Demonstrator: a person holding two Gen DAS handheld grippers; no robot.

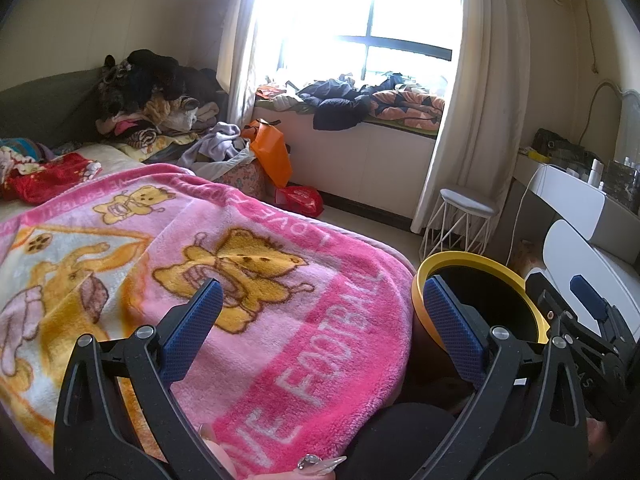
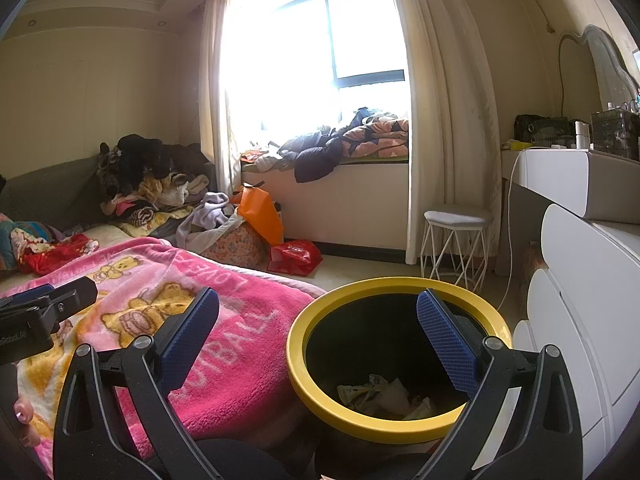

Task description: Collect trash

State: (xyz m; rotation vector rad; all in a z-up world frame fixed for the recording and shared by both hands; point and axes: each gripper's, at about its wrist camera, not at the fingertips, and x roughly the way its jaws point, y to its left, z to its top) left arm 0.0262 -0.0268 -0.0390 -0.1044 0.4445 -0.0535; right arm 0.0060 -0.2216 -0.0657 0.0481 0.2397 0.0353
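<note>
A black trash bin with a yellow rim (image 2: 316, 320) stands on the floor beside the bed; crumpled paper trash (image 2: 384, 396) lies at its bottom. It also shows in the left wrist view (image 1: 452, 258). My right gripper (image 2: 318, 312) is open and empty, above the bin's near rim. My left gripper (image 1: 322, 300) is open and empty, over the edge of the pink bear blanket (image 1: 300, 340), left of the bin. The right gripper also shows at the right of the left wrist view (image 1: 588, 304).
The pink blanket (image 2: 240, 344) covers the bed. Clothes are piled at the bed's head (image 2: 152, 184). An orange bag (image 2: 260, 212) and a red bag (image 2: 296, 256) lie on the floor. A white wire stool (image 2: 456, 240) and white drawers (image 2: 580, 320) stand to the right.
</note>
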